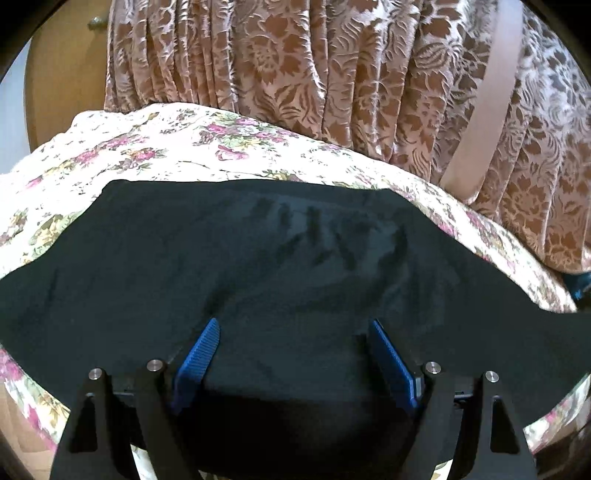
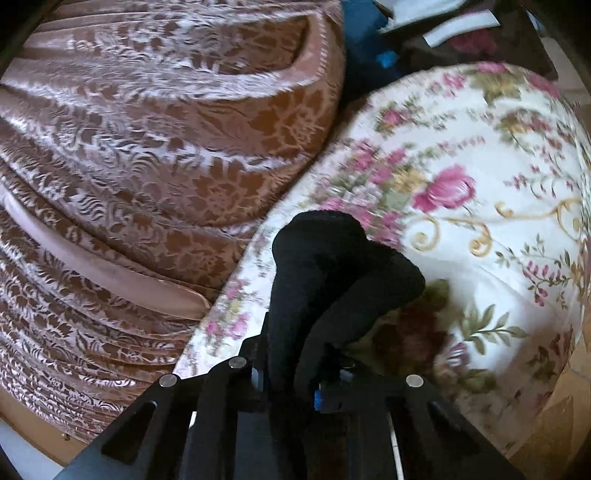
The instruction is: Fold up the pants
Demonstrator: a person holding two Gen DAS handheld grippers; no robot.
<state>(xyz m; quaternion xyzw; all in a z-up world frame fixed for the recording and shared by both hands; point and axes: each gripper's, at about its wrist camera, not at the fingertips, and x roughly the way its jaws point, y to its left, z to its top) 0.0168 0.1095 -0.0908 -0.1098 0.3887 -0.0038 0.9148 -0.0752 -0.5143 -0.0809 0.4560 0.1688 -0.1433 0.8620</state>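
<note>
Right hand-held gripper (image 2: pixel 295 373) pinches pants (image 2: pixel 325 266) edge above bedspread (image 2: pixel 480 155)

A bed under a floral cover (image 1: pixel 122 155) carries dark pants (image 1: pixel 258 266) spread across it.

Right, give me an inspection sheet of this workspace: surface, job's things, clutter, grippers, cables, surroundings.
Surface: floral bedspread, pink roses on white, slightly rumpled.
Job's things: dark pants spread flat across the bedspread in the left wrist view; one bunched end lifted in the right wrist view.
Clutter: blurred papers and dark items beyond the bed, unclear.
Grippers: left gripper open above the pants, pads not pressing; right gripper shut on the pants.
Cables: nothing seen.
Surroundings: brown patterned curtain behind the bed; wooden furniture at left.
</note>
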